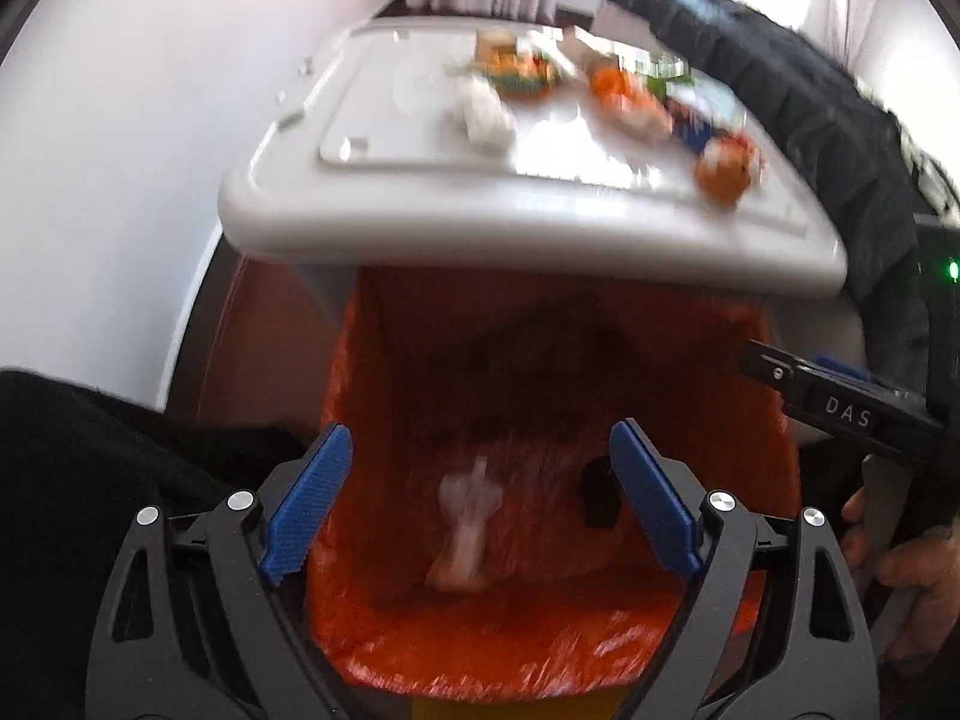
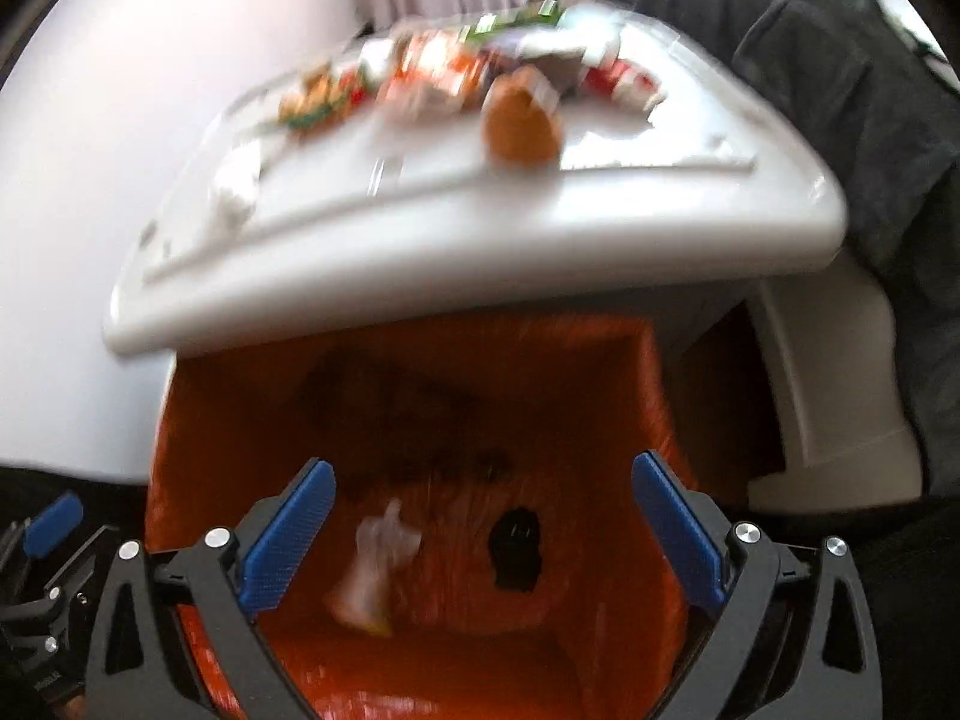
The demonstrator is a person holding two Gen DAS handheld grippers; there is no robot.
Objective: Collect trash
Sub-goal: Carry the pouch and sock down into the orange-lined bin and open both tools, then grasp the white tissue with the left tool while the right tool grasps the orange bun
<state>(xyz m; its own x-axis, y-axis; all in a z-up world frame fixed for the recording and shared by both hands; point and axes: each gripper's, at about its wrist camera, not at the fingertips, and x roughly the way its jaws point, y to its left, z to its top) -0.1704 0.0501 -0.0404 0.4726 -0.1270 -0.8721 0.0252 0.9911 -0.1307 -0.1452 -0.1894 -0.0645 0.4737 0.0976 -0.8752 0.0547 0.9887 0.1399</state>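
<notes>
**Both grippers spread wide over the orange-lined bin**

Fingers of the left gripper [image 1: 480,495] stand wide apart with nothing between the blue pads [image 1: 309,507]; they point steeply down into the orange bin liner [image 1: 420,654]. The right gripper [image 2: 480,534] is likewise spread, its pads [image 2: 288,540] bare and gripping nothing, and it hangs over the same opening, just right of the left one. In the left wrist view its black body shows at the right edge, with the person's hand [image 1: 900,570] on its handle.

Down inside the liner lie a pale crumpled wrapper [image 1: 465,531] and, just right of it, a small black scrap [image 1: 600,492]. Both are clear of the fingers and the walls.

The liner's near rim passes under both grippers. Its far side runs beneath the overhanging front edge of a white tray table [image 1: 540,240]. The open mouth is therefore bounded far by the tray's rounded lip, with free room between the lip and the fingertips.

On the tray more trash remains, blurred: a white crumpled tissue [image 1: 483,114] to the left, orange and green wrappers [image 1: 522,69] at the far middle, and a round orange piece [image 1: 723,171] near the right front edge. A dark padded sleeve [image 1: 780,90] runs along the tray's right side. A plain white wall closes the left.
</notes>
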